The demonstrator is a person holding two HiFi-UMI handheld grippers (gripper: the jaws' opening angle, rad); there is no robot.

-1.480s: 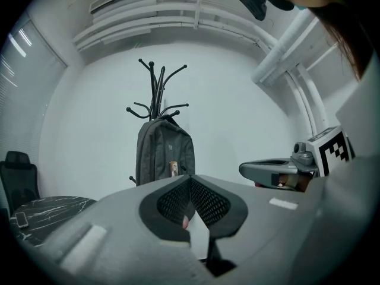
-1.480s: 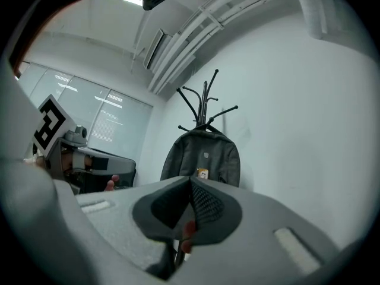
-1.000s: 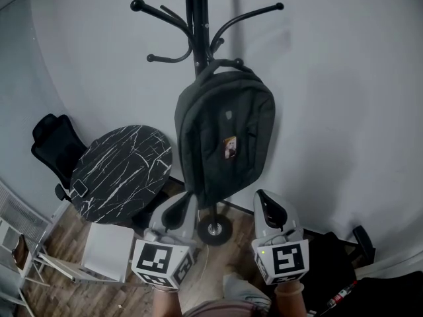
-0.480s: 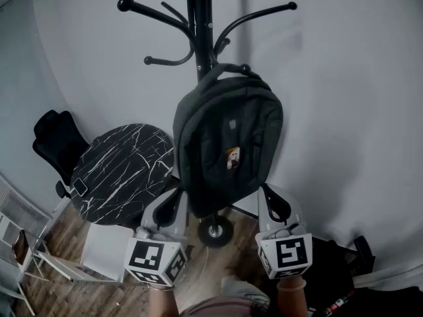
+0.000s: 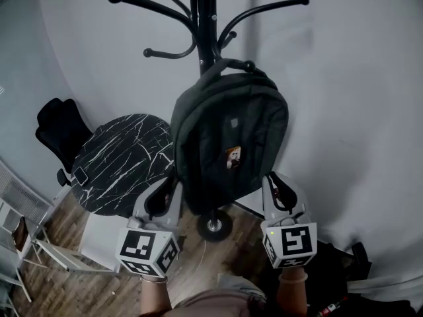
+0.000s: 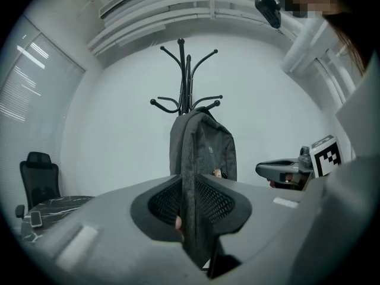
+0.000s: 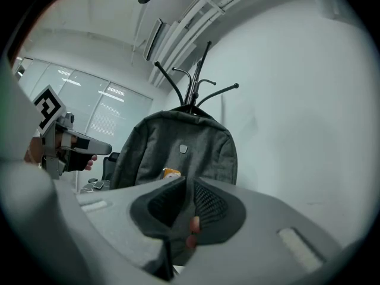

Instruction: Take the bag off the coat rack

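Note:
A dark grey backpack (image 5: 228, 144) hangs by its top loop from a hook of the black coat rack (image 5: 206, 25) against the white wall. My left gripper (image 5: 168, 189) stands just below the bag's lower left corner. My right gripper (image 5: 274, 185) is beside its lower right edge. Both sets of jaws are opening by a narrow gap, with nothing between them. In the left gripper view the backpack (image 6: 205, 150) shows beyond the jaw gap (image 6: 191, 215), and the right gripper (image 6: 285, 170) is at the side. The right gripper view faces the bag's front (image 7: 178, 150).
A round black marble table (image 5: 119, 167) stands left of the rack, with a black office chair (image 5: 56, 127) behind it and a white seat (image 5: 99, 243) in front. The rack's round base (image 5: 213, 226) rests on the wood floor between my grippers.
Both grippers have risen and moved in closer to the bottom of the backpack, one on each side. The bag still hangs on the rack.

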